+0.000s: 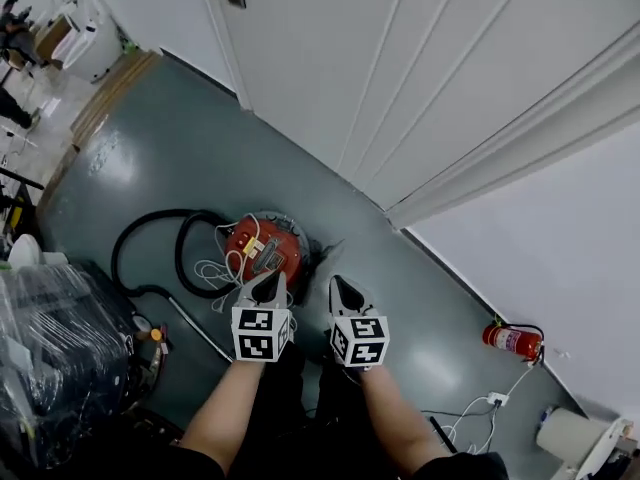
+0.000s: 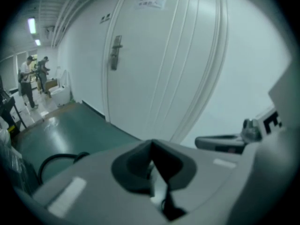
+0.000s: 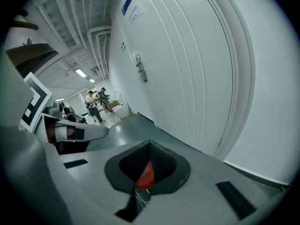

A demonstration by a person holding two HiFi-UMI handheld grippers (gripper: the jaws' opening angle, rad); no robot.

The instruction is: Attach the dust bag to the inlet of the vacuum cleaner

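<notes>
My left claw (image 2: 151, 145) is pressed together, the two tips meeting in a tight seam with nothing between them. My right claw (image 3: 150, 146) is pressed together too. Through the small slot behind its tips I see a sliver of red, which is the vacuum cleaner (image 1: 262, 251) far below and not something pinched. Both claws are empty and held side by side in the air, each with its marker cube towards me, the left cube (image 1: 261, 333) and the right cube (image 1: 359, 340).

In the head view the left claw's tips lie over the near rim of the vacuum cleaner, while the right claw's tips sit just to the right of it, over bare green floor (image 1: 180, 158). The vacuum cleaner stands on that floor, a round body with a red top. A tangle of white cord (image 1: 215, 268) lies over its left side and a black hose (image 1: 150, 238) loops away to its left. Further left of the vacuum cleaner there is a bulky load wrapped in clear plastic (image 1: 50, 348). Beyond the vacuum cleaner is a white panelled door (image 1: 350, 58). Well to its right, against the wall, a red fire extinguisher (image 1: 512, 340) lies on the floor.
</notes>
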